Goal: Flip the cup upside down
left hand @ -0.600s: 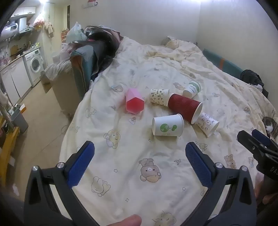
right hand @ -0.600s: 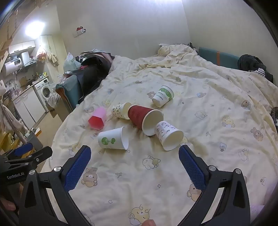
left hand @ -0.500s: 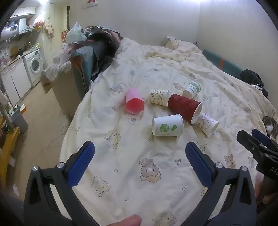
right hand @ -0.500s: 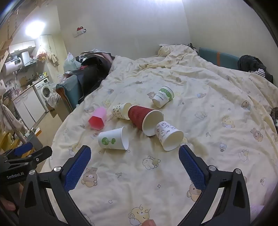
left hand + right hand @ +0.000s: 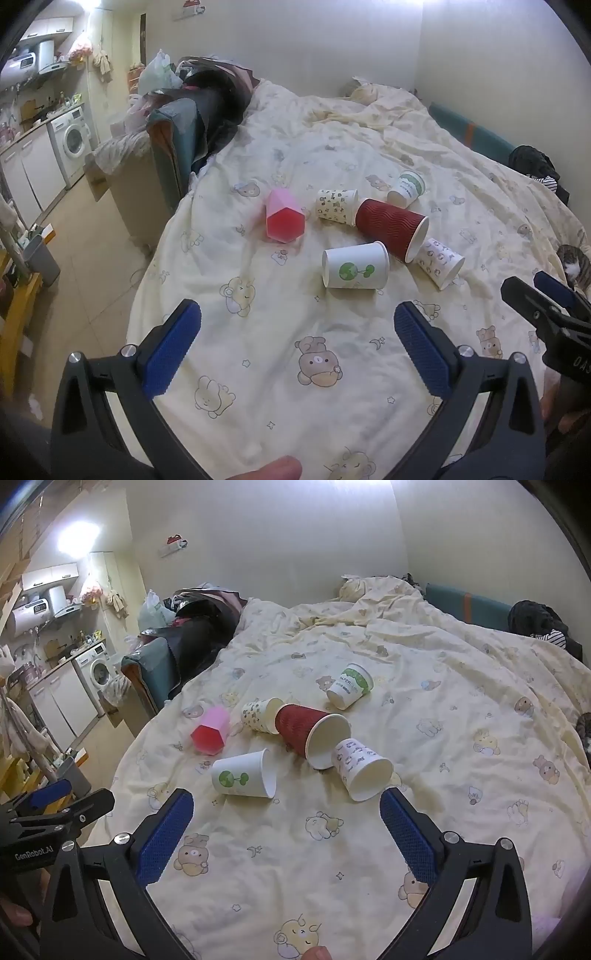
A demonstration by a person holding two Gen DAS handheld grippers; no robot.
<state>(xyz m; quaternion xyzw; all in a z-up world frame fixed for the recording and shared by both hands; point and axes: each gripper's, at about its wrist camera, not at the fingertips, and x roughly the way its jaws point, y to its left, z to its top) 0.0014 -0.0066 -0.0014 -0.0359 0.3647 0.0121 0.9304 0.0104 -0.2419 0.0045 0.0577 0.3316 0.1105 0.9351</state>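
- Left gripper (image 5: 297, 328): jaws spread wide, nothing between the blue pads; it hangs over the near part of the bed (image 5: 280, 369), well short of the cups.
- Right gripper (image 5: 286, 812): jaws likewise wide apart, holding nothing; its right pad sits just in front of the nearest cup in the right wrist view.
- Each gripper shows at the edge of the other's camera, to the right in the left wrist view and to the left in the right wrist view.
- Six cups lie in a loose cluster on the bear-print quilt (image 5: 461, 709), mid-bed. All are on their sides.
- White cup with green tree print (image 5: 355, 266): on its side, nearest the left gripper, mouth facing right in the right wrist view.
- Red ribbed cup (image 5: 390, 227): largest, on its side, white interior open toward the right gripper. The rim touches, or nearly touches, the small patterned cup (image 5: 361, 769) beside it.
- Cup with yellow-and-dark print (image 5: 337, 205): on its side, just behind the red cup's base; contact cannot be told.
- Pink faceted cup (image 5: 284, 220): on its side, apart from the others, toward the bed's left edge.
- White cup with green band (image 5: 350, 685): tilted on its side, farthest back, apart from the cluster.
- Beyond the bed's left edge: a washing machine (image 5: 74, 142) against the far wall.
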